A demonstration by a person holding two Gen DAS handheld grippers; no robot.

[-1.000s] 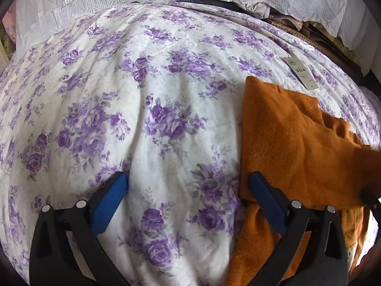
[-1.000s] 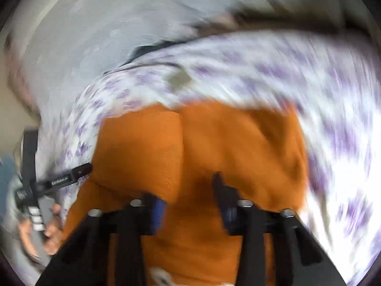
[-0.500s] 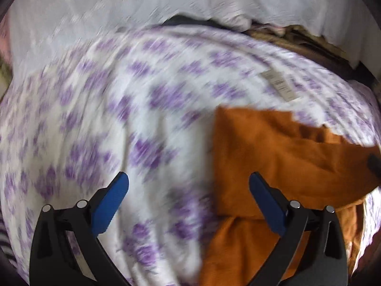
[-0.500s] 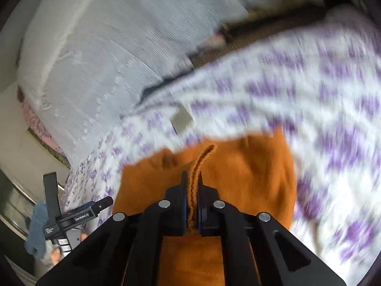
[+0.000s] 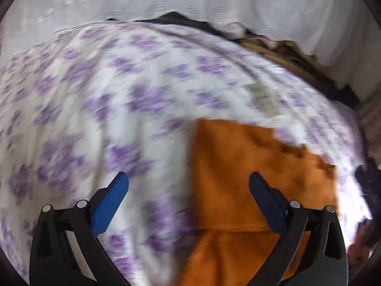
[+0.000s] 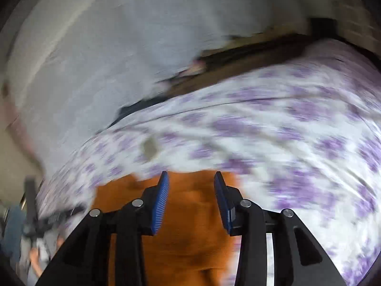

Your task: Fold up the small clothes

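Garment: folded orange knit cloth (image 5: 250,178), upper layer doubled over lower, flat on purple-flowered white bedsheet (image 5: 119,95).
Right gripper (image 6: 191,190): jaws just reopened, nothing between pads, above cloth.
Left gripper (image 5: 189,190): spread wide, empty.

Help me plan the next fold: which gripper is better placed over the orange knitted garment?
Probably right: the right gripper hangs open, centred over the orange knitted garment; the left gripper straddles its edge.

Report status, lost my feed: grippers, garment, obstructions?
Left gripper open, empty. Right gripper just opened, nothing between. Orange knit garment folded on floral sheet. Nothing blocking.
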